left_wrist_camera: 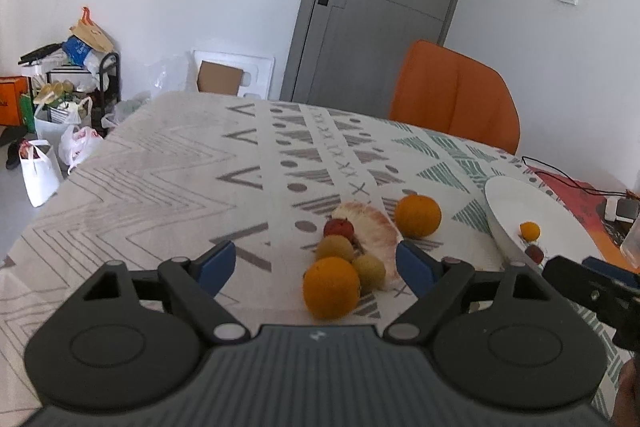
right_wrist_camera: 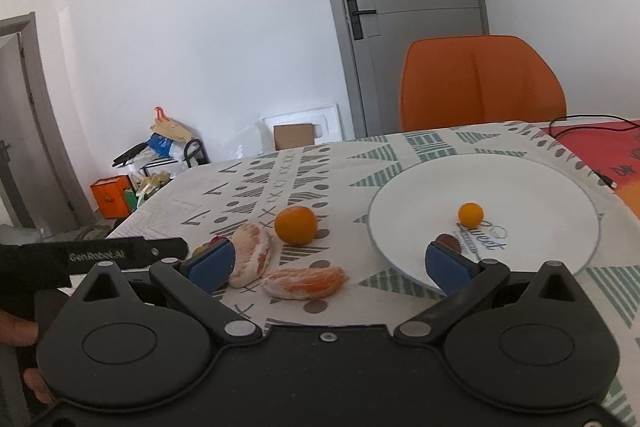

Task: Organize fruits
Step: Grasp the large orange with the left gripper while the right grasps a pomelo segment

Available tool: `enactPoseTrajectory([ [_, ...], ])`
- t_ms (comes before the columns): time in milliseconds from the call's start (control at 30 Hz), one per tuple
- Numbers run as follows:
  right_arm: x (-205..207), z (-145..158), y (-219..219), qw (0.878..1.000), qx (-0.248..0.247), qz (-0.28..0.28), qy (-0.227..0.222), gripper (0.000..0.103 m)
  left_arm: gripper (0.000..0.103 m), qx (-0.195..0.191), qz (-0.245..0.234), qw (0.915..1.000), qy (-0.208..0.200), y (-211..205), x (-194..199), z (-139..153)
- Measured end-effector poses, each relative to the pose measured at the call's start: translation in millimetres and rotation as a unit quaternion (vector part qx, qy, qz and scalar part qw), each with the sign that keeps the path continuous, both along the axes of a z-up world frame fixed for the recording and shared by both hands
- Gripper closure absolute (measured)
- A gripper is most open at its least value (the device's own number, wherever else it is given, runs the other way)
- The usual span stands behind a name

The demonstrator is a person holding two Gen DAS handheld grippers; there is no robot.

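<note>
Left wrist view: left gripper (left_wrist_camera: 316, 263) hovers agape over, seemingly, an orange (left_wrist_camera: 331, 287); right gripper (right_wrist_camera: 330, 263) likewise spread.

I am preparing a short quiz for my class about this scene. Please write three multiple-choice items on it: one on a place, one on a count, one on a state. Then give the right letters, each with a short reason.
1. Where does the small orange fruit lie?
A. on the white plate
B. on the orange chair
C. on the floor

2. How many peeled citrus pieces lie on the tablecloth in the right wrist view?
A. none
B. two
C. five

3. How is the left gripper?
A. shut on an orange
B. open
C. shut, holding nothing

Key:
1 A, it sits inside the plate's rim.
2 B, two peeled pieces show.
3 B, its fingers stand wide apart.
</note>
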State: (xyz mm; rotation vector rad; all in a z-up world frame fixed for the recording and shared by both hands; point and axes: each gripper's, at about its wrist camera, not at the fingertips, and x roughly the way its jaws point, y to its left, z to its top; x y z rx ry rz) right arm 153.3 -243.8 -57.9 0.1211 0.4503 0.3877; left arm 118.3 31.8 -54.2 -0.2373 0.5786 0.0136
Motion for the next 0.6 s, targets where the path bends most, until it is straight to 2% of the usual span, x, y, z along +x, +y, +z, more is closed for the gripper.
enactPoseTrajectory([
  [200, 5, -6, 10, 1.000, -0.009, 0.010, 0.010, 0.001, 0.022, -0.008, -0.008, 0.9999, 0.011, 0, 5, -14],
  [300, 8, -10, 15, 1.000, -0.015, 0.012, 0.019, 0.002, 0.033, -0.019, -0.014, 0.9996, 0.016, 0, 8, -21],
  [367, 10, -13, 18, 0.999, -0.018, 0.013, 0.026, 0.006, 0.053, -0.022, -0.017, 0.9995, 0.015, 0, 9, -26],
  [400, 12, -14, 20, 0.999, -0.020, 0.015, 0.029, 0.007, 0.057, -0.018, -0.015, 0.9997, 0.011, -1, 9, -27],
  [433, 13, -15, 21, 0.999, -0.021, 0.015, 0.032, 0.007, 0.070, -0.017, -0.017, 0.9997, 0.009, -1, 8, -28],
  [600, 20, -23, 30, 0.998, -0.031, 0.017, 0.045, 0.008, 0.070, -0.035, -0.016, 0.9992, 0.008, 5, 8, -27],
])
